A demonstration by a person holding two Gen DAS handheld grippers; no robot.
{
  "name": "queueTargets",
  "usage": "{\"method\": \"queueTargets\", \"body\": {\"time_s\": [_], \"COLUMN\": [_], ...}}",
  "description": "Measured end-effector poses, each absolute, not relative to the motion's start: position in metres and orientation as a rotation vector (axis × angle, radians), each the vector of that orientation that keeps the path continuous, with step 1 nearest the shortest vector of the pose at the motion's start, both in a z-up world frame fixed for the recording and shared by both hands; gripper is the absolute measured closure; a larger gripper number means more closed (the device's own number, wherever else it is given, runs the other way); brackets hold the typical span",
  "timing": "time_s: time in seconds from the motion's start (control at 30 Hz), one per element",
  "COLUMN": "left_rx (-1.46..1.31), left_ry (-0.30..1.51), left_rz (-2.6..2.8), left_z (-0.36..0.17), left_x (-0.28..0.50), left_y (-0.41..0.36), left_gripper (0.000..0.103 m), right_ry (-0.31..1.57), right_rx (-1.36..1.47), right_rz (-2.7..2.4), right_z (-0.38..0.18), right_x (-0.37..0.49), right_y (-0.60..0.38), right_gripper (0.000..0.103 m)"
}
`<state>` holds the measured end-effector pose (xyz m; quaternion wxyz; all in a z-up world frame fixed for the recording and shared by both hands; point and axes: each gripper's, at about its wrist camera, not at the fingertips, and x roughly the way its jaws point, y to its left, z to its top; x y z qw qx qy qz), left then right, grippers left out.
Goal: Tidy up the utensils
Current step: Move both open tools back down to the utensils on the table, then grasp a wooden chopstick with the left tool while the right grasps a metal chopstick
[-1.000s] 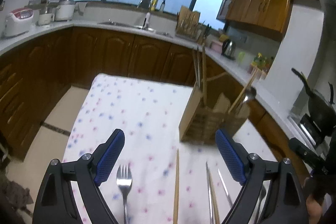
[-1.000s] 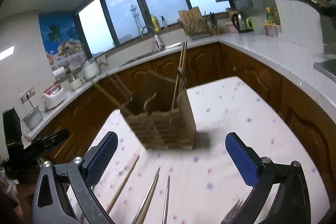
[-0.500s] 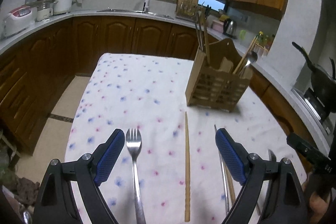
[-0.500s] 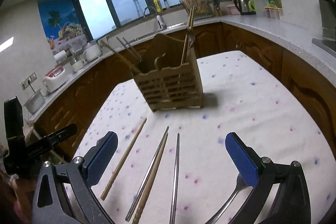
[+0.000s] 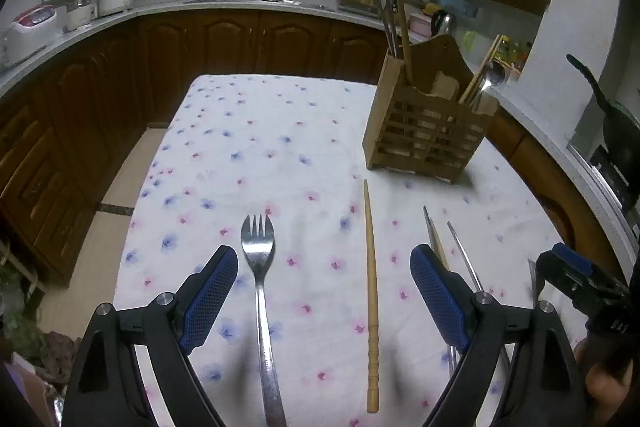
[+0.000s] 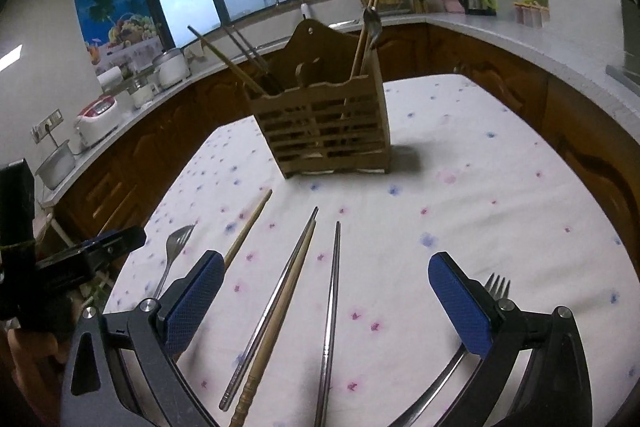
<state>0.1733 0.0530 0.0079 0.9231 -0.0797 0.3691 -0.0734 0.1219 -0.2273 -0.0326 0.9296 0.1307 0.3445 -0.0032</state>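
Two grippers hang over a flowered cloth (image 5: 280, 131) with jaws spread wide and nothing between the pads. Under the left gripper (image 5: 324, 291) lie a fork (image 5: 262, 291) and a wooden chopstick (image 5: 372, 291): the fork sits close to the left finger, the chopstick nearer the right finger, and both run lengthwise along the gripper's pointing line, tips away from it. Under the right gripper (image 6: 326, 303) lie a touching metal and wooden pair (image 6: 280, 303) and a single metal chopstick (image 6: 332, 303), also running lengthwise away from it and converging slightly at the far ends. A second fork (image 6: 496, 285) shows beside the right finger, its handle passing beneath that finger; whether it touches the finger cannot be told. Ahead of both grippers stands a slatted wooden holder (image 6: 328, 131), already carrying chopsticks and a spoon. Judged by position, the left gripper is nearer the first fork and lone wooden chopstick, the right nearer the three central sticks. Since every piece lies along the fingers, closing across its narrow width is likely to suit each piece.
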Motion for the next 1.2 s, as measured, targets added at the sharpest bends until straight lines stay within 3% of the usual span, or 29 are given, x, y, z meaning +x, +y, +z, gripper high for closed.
{"method": "queueTargets", "body": {"time_s": [0.1,0.37,0.6,0.83,1.13,1.2], "left_rx": [-0.158,-0.151,-0.106,-0.058,0.009,0.031], "left_ry": [0.775,0.821,0.869,0.925,0.979,1.001], "left_rz": [-0.153,-0.155,-0.190,-0.242,-0.292,-0.300], "left_z": [0.003,-0.010,-0.022,-0.030,-0.044,-0.050], "left_x": [0.180,0.199,0.226,0.267,0.317,0.325], "left_y": [0.050,0.044,0.028,0.010,-0.010,-0.015], "left_gripper": [0.015,0.015,0.017,0.035,0.045,0.056], "right_ry": [0.709,0.757,0.790,0.847,0.945,0.960], "right_rx": [0.265,0.288,0.268,0.235,0.180,0.165], "right_rz": [-0.004,-0.006,0.000,0.019,0.035,0.035], "right_z": [-0.035,-0.046,-0.051,-0.063,-0.080,-0.082], "right_x": [0.125,0.137,0.154,0.175,0.201,0.205], "right_y": [-0.227,-0.232,-0.231,-0.228,-0.225,-0.225], "right_gripper": [0.008,0.039,0.050,0.057,0.073,0.076]}}
